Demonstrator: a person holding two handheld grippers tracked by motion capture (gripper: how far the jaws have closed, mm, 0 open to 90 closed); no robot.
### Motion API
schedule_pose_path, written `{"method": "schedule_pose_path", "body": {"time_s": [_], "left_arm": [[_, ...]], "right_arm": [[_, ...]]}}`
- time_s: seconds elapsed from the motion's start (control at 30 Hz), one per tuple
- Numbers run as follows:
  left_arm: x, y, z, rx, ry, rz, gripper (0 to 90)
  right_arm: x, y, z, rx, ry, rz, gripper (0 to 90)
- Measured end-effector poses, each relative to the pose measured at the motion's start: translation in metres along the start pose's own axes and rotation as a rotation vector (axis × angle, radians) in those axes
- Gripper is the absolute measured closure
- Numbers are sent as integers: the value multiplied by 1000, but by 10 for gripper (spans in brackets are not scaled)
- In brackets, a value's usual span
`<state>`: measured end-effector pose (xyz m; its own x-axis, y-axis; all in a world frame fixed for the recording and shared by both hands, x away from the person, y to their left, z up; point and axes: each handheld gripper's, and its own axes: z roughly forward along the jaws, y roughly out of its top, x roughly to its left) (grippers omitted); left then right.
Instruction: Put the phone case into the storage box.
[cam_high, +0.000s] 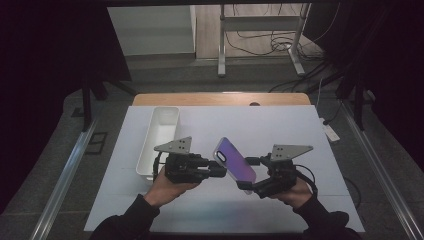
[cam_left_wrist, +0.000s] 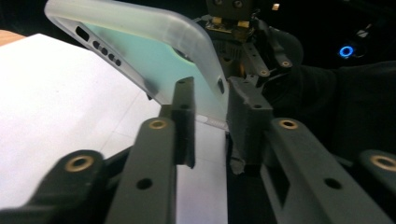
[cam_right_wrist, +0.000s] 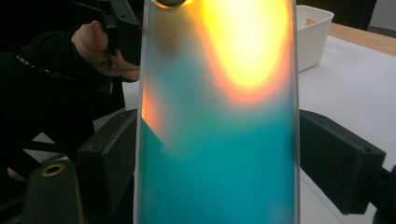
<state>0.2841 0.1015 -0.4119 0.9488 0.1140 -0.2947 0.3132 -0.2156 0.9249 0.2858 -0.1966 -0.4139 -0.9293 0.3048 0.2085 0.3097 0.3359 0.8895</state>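
Right gripper (cam_high: 246, 172) clamps a phone case (cam_high: 235, 160) by its two long edges; in the right gripper view the jaws press against both sides of the case (cam_right_wrist: 217, 140), which rises between them. Case is held up off the bench, tilted, its iridescent back reading purple from above and teal with an orange-yellow glare close up. Translucent frosted rim, camera cut-out at the upper end.

Left gripper (cam_high: 217, 170) sits just beside the case, at its left edge. In the left gripper view its jaws stand a little apart with the lower corner of the case (cam_left_wrist: 154, 51) in or just behind the gap; whether they pinch it, cannot tell. Port and speaker holes show along the case's end edge.

Both hands hold their tools low over the front half of the bench (cam_high: 280, 125), which is covered by a white sheet. Dark sleeves come in from the near edge.

White rectangular bin (cam_high: 159, 140) stands on the sheet left of the left gripper, long side running away from the person, near but apart from the case. Beyond the bench: grey floor, a metal stand (cam_high: 260, 35), loose cables (cam_high: 272, 45).
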Motion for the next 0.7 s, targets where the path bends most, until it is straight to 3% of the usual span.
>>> {"method": "schedule_pose_path", "body": {"time_s": [0.27,0.4,0.53,0.7], "left_arm": [[4,-2,1,1,-61,-14,835],[4,-4,2,12,-101,7,875],[3,-5,5,34,-106,27,881],[2,-7,10,76,-85,44,884]], "right_arm": [[0,-1,1,12,8,-7,169],[-1,-3,4,32,38,-16,166],[-4,-4,9,68,79,9,162],[-2,-6,16,137,43,0,157]]}}
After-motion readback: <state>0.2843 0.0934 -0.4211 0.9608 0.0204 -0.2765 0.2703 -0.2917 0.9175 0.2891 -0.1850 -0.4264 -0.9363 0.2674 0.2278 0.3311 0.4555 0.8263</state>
